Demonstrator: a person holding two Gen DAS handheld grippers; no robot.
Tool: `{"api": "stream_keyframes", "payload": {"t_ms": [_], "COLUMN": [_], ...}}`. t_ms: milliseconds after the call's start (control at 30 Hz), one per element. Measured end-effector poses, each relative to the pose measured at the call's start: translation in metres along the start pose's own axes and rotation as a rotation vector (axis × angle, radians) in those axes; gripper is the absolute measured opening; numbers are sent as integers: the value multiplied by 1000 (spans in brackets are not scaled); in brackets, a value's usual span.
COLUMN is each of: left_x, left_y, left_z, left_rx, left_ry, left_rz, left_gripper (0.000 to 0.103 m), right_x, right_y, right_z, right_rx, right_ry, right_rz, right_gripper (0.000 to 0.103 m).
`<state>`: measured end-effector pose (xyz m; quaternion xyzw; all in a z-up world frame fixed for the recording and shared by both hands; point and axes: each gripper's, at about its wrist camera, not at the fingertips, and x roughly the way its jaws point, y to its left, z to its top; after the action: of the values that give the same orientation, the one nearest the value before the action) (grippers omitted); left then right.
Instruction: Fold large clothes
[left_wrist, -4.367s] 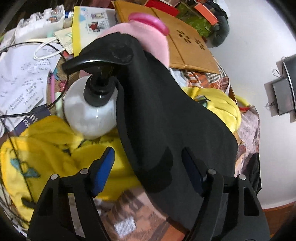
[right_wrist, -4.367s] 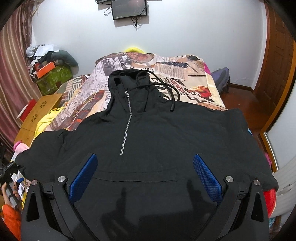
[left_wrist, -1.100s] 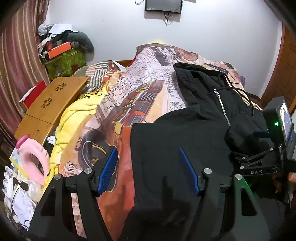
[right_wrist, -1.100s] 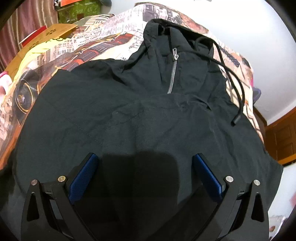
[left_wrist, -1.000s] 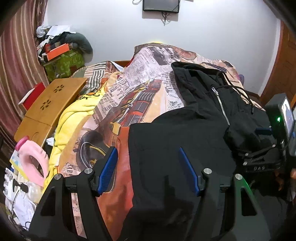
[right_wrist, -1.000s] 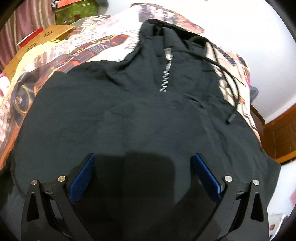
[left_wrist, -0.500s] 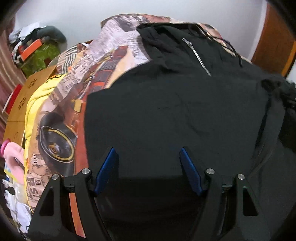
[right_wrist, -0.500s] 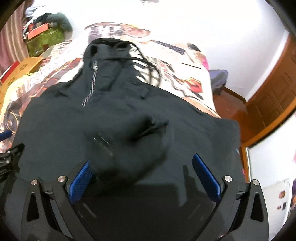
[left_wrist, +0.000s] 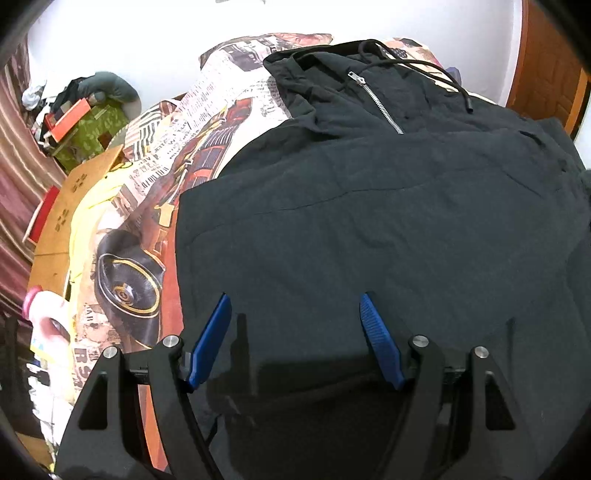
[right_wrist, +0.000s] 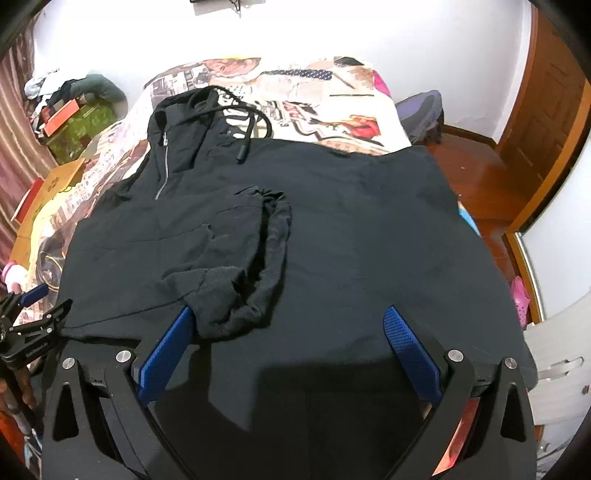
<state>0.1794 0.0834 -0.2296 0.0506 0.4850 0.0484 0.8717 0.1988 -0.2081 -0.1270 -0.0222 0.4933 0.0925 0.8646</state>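
A black zip hoodie (right_wrist: 351, 229) lies front up on the bed, hood toward the far wall, and also fills the left wrist view (left_wrist: 388, 229). Its left sleeve (right_wrist: 255, 266) is folded across the chest, the cuff bunched near the hem. My right gripper (right_wrist: 288, 317) is open and empty just above the hem, its left pad beside the cuff. My left gripper (left_wrist: 295, 306) is open and empty over the hoodie's lower left part. It also shows at the left edge of the right wrist view (right_wrist: 33, 314).
The bed has a newspaper-print sheet (left_wrist: 207, 122). A yellow blanket (left_wrist: 88, 206), a wooden lap table (left_wrist: 62, 206) and clutter lie to the left. A wooden door (right_wrist: 546, 122) and floor are to the right. A screen hangs on the far wall.
The left sleeve has been carried over from the bed's left side and laid on the chest. Both grippers are open and have drawn back toward the hem.
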Motion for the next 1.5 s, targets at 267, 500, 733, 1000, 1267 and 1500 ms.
{"api": "stream_keyframes", "payload": {"t_ms": [267,500,733,1000,1267,1500], "left_x": [-28,-63,-73,-58,-49,-43], "left_y": [-11,-45,-89,-119,-118,-110], "left_z": [27,64,82,81,82,82], "left_rx": [-3,41,113,166,143,105], "left_ry": [-51,-174,-235,-197,-168,-151], "left_rz": [-88,-138,-162,-170,-168,-165], "left_gripper": [71,77,81,81,81,81], "right_x": [-58,-92,-84,-44,-15,3], "right_y": [-41,-116,-175,-215,-251,-270], "right_z": [10,-7,-52,-92,-111,-102], "right_rx": [112,368,577,783,961,1025], "right_ry": [-144,-225,-167,-46,-39,-33], "right_rz": [22,36,8,112,265,193], "right_gripper": [101,102,102,94,66,31]}}
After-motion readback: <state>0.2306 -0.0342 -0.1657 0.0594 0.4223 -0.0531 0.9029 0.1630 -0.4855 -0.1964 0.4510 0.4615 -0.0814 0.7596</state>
